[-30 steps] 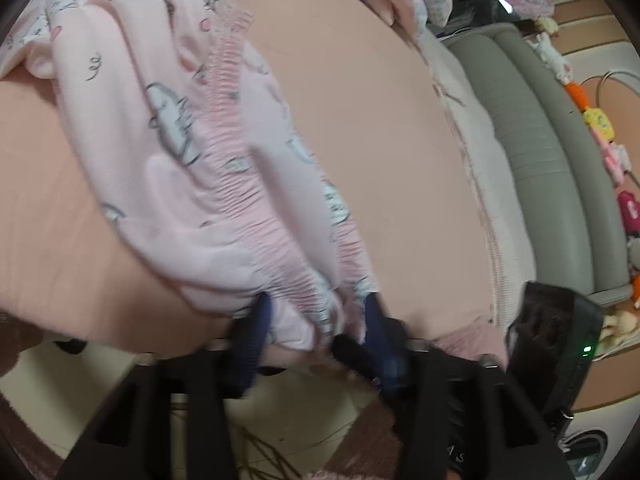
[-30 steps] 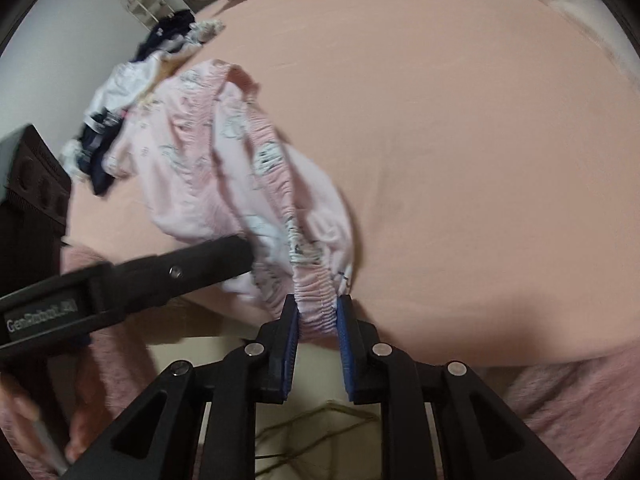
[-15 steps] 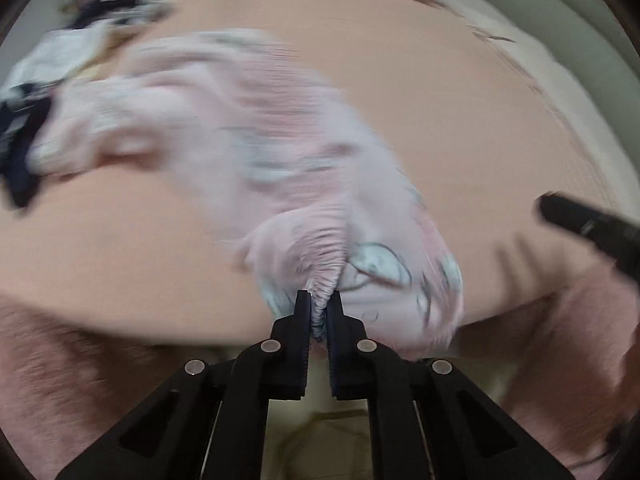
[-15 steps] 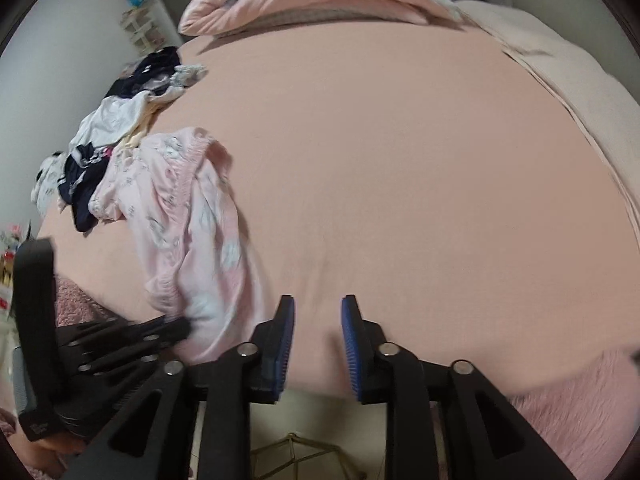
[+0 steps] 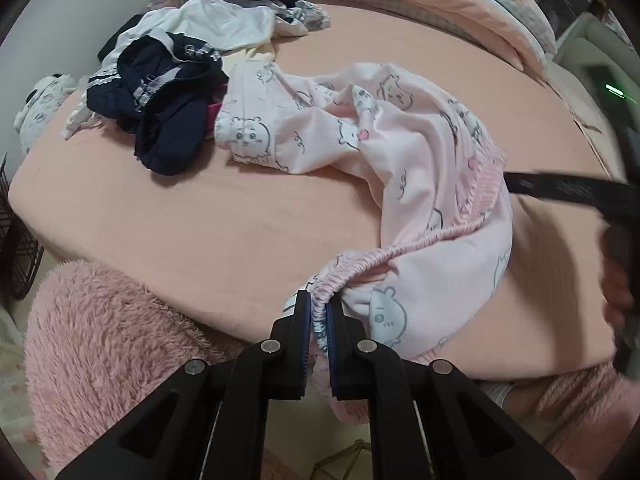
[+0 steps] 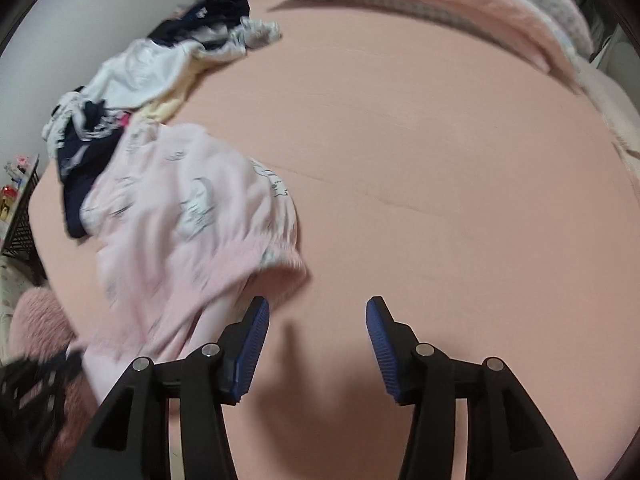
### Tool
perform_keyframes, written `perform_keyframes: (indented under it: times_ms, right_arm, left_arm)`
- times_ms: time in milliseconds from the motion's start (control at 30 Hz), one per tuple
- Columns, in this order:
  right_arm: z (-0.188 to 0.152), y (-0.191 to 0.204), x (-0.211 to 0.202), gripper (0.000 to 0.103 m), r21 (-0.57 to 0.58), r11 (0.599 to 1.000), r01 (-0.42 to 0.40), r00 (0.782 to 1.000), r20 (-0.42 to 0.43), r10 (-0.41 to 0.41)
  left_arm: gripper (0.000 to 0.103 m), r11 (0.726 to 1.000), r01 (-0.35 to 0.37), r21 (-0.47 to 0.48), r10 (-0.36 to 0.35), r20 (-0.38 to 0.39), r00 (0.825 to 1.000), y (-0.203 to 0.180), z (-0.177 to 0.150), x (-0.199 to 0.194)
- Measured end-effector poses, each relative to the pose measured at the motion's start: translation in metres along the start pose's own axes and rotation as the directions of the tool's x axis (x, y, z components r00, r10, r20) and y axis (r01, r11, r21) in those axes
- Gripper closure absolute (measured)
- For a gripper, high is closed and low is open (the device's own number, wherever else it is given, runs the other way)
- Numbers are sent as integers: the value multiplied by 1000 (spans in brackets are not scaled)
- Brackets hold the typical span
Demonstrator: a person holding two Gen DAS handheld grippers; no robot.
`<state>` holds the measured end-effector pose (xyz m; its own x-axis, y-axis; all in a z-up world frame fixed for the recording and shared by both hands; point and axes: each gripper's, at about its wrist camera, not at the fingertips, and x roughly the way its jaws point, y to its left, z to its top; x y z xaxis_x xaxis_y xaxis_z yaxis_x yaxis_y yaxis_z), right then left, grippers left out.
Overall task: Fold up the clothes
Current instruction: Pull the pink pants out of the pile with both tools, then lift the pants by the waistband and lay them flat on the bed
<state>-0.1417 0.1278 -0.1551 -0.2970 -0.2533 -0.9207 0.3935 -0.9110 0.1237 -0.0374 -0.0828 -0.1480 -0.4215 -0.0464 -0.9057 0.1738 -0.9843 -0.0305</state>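
Note:
Pink pyjama pants [image 5: 400, 152] with a cartoon bear print lie crumpled on the pink bed [image 5: 200, 220]. My left gripper [image 5: 318, 312] is shut on the elastic waistband [image 5: 400, 250] at the bed's near edge. My right gripper [image 6: 318, 320] is open and empty, low over the bed, with the waistband end of the pants [image 6: 180, 220] just left of its left finger. In the left wrist view the right gripper [image 5: 568, 192] shows as a blurred black bar beside the waistband.
A pile of white and navy clothes [image 5: 180, 60] lies at the far left of the bed, also in the right wrist view [image 6: 120, 92]. Folded pink bedding [image 5: 420, 4] lies along the far edge. A fluffy pink rug [image 5: 104, 344] is below the near edge.
My right gripper let go of the waistband, opened wide and moved right over the bed. My left gripper closed on the waistband and swung round, pulling it toward the near edge.

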Motion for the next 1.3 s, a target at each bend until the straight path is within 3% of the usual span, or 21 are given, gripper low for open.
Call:
perform_keyframes:
  times_ms: [100, 167, 200, 233, 267, 300, 367, 433, 500, 567, 667, 767, 800, 867, 900, 967, 1033, 1100, 1133, 1233, 1300]
  right_arm:
    - [10, -4, 27, 53, 6, 1000, 4, 999, -34, -4]
    - [15, -4, 34, 54, 7, 1000, -3, 1000, 0, 3]
    - [16, -2, 33, 60, 1, 1000, -24, 1000, 18, 24]
    - [18, 1, 31, 92, -9, 998, -56, 998, 36, 57]
    - [19, 4, 28, 100, -11, 998, -54, 997, 62, 55]
    - [20, 4, 23, 100, -8, 1000, -24, 995, 95, 25]
    - [18, 3, -1, 101, 9, 998, 68, 979, 192, -69]
    - [12, -7, -32, 101, 33, 993, 110, 956, 269, -115]
    - [2, -20, -71, 101, 55, 988, 142, 928, 341, -152]
    - [-7, -28, -113, 101, 68, 978, 198, 886, 415, -208]
    - [-18, -44, -189, 101, 117, 973, 200, 822, 520, -232]
    - [-14, -50, -254, 101, 167, 969, 181, 755, 609, -246]
    - [-16, -54, -282, 101, 179, 970, 167, 722, 647, -244]
    - [-14, -54, -310, 101, 169, 974, 154, 699, 677, -228]
    - [-15, -54, -318, 101, 169, 973, 157, 702, 674, -230]
    - [-21, -54, -323, 101, 171, 974, 146, 722, 654, -223]
    - [-40, -63, -292, 101, 207, 972, 112, 790, 574, -213]
    - [-60, -72, -260, 101, 248, 965, 81, 851, 487, -196]
    - [-70, -81, -239, 101, 282, 957, 70, 885, 425, -190]
    - [-105, -104, -197, 101, 379, 926, 5, 946, 298, -127]
    - [-122, -107, -182, 101, 378, 924, 54, 958, 243, -156]
  left_arm:
    - [96, 999, 43, 2, -43, -40, 998, 0, 6, -2]
    - [96, 997, 75, 1, -75, -75, 994, 4, 8, 7]
    - [96, 996, 86, -7, -86, -86, 993, 5, 9, 11]
    - [96, 995, 101, -19, -103, -89, 991, 7, 9, 14]
    - [97, 994, 107, -32, -110, -87, 990, 9, 10, 15]
    - [97, 993, 111, -43, -114, -79, 990, 11, 12, 15]
    - [98, 995, 91, -39, -92, -30, 995, 13, 17, 4]
    - [98, 997, 81, -17, -81, 20, 997, 10, 26, -8]
    - [98, 997, 68, 22, -70, 75, 995, 3, 38, -23]
    - [98, 994, 40, 97, -55, 161, 985, -12, 57, -43]
    - [98, 983, -18, 180, -42, 323, 946, -33, 101, -81]
    - [98, 977, -31, 213, -72, 460, 885, -41, 151, -121]
    - [98, 975, -24, 220, -90, 497, 863, -43, 163, -137]
    - [98, 967, -4, 256, -136, 525, 840, -53, 173, -162]
    - [98, 962, 5, 272, -154, 530, 834, -57, 176, -170]
    - [98, 955, 16, 295, -161, 472, 867, -65, 168, -151]
    - [97, 954, 38, 299, -161, 398, 903, -69, 156, -128]
    - [97, 957, 119, 265, -187, 248, 950, -64, 131, -92]
    - [97, 957, 158, 244, -203, 171, 964, -62, 118, -74]
    - [94, 951, 248, 185, -254, 6, 967, -54, 81, -37]
    - [82, 949, 270, 163, -266, -49, 963, -53, 64, -26]
